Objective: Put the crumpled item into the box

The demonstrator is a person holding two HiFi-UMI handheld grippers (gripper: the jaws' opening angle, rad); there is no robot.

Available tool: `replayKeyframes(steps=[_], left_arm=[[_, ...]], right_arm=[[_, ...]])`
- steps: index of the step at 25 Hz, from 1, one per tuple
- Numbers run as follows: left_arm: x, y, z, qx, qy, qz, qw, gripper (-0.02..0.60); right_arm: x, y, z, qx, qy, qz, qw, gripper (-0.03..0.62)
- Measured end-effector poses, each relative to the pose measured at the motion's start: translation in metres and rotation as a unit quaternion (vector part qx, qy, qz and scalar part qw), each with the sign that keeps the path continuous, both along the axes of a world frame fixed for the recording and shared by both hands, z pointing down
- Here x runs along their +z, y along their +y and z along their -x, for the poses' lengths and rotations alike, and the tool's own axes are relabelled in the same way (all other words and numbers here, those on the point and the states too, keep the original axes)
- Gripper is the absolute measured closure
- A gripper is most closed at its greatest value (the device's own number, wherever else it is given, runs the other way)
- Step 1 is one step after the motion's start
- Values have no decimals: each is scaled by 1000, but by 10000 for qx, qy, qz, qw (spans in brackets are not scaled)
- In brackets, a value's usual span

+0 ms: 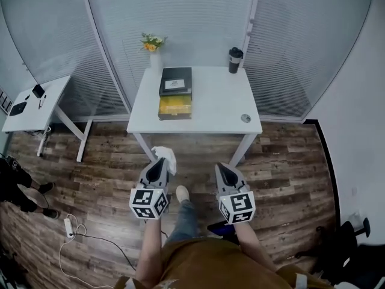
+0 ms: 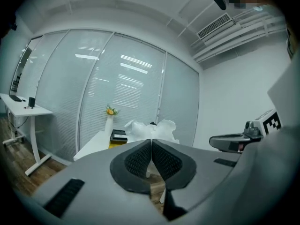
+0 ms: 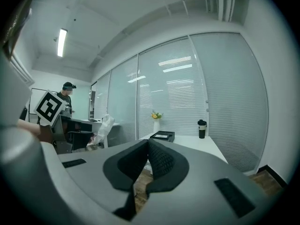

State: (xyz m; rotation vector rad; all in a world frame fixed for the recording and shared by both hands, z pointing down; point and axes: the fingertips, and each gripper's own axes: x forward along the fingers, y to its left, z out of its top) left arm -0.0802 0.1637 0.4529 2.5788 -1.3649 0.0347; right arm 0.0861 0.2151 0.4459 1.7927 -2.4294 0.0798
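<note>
Left gripper (image 1: 161,160) jaws pinched tight on crumpled white item (image 1: 168,156), held over wood floor (image 1: 108,179) just short of white table (image 1: 216,107). Right gripper (image 1: 219,167) jaws pressed together (nothing between). Black box (image 1: 175,80) sits on table, well apart from the item.

The left tongs (image 1: 161,161) and the right tongs (image 1: 220,168) are pale grey, tapering shells lined with black ribbed pads (image 2: 138,161). Each carries a white cube (image 1: 148,202) printed with black square markers. The person wears an ochre-brown top (image 1: 204,262), blue jeans (image 1: 184,219) and a pale shoe (image 1: 181,193).
</note>
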Motion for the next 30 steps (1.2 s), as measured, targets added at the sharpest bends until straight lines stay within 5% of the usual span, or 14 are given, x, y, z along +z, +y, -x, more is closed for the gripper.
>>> replayKeyframes(steps=[18,30], left_arm=[[32,-304,-13,133,-157,460,9987,552],[43,-393,-16,396,-130,523,9978,552]], right_arm=[[29,-315,-9,-9,158,564,9983,582],[9,-391,-21,412,-86,254,9988,582]])
